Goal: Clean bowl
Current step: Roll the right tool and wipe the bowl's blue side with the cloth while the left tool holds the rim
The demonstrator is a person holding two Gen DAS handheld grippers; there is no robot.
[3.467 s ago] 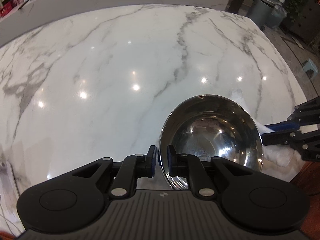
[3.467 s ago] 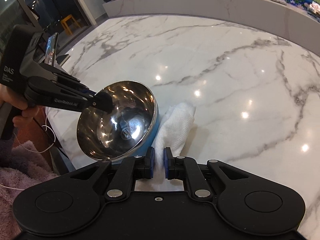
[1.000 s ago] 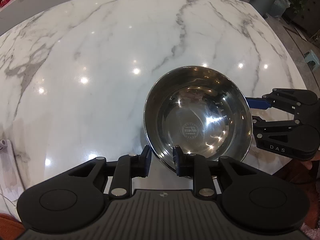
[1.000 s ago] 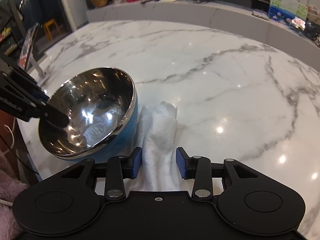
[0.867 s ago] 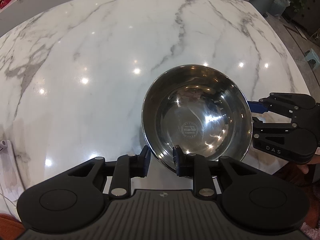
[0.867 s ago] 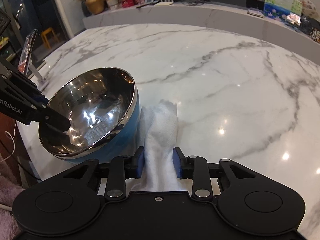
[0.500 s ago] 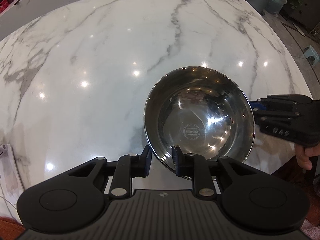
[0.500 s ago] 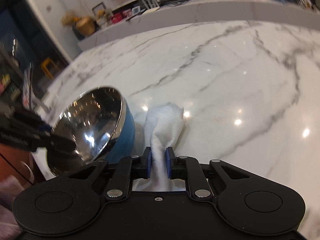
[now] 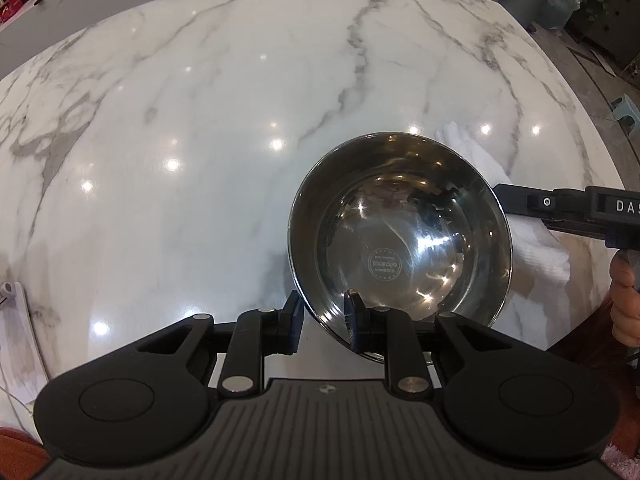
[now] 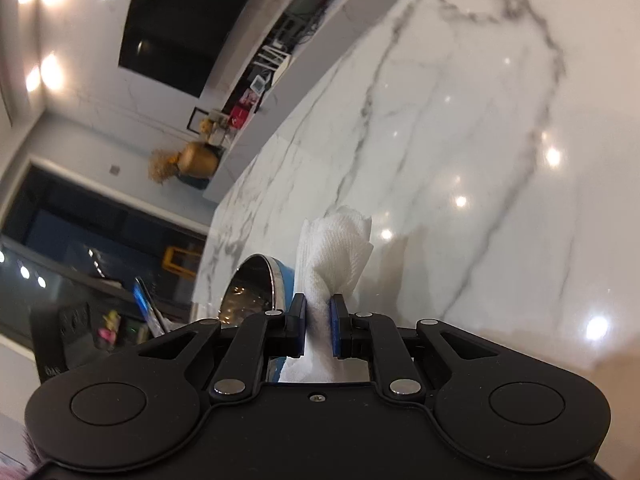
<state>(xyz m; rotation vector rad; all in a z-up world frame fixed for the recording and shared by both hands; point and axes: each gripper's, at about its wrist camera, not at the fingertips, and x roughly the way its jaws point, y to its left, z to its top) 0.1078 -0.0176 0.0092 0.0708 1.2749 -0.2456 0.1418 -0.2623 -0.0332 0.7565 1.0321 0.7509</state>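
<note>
A shiny steel bowl with a blue outside sits near the front right edge of the marble table. My left gripper is shut on the bowl's near rim, one finger inside and one outside. My right gripper is shut on a white cloth and holds it lifted and rolled to the side, just right of the bowl. In the left wrist view the right gripper reaches in from the right, with the cloth behind the bowl.
A white strip of paper lies at the table's left front edge. The person's hand shows at the right. A back counter with a gold vase and small items stands beyond the table.
My right gripper has shut on the cloth, lifted it off the table and rolled sharply sideways. The left gripper keeps its hold on the bowl's rim, and the bowl has barely moved.
</note>
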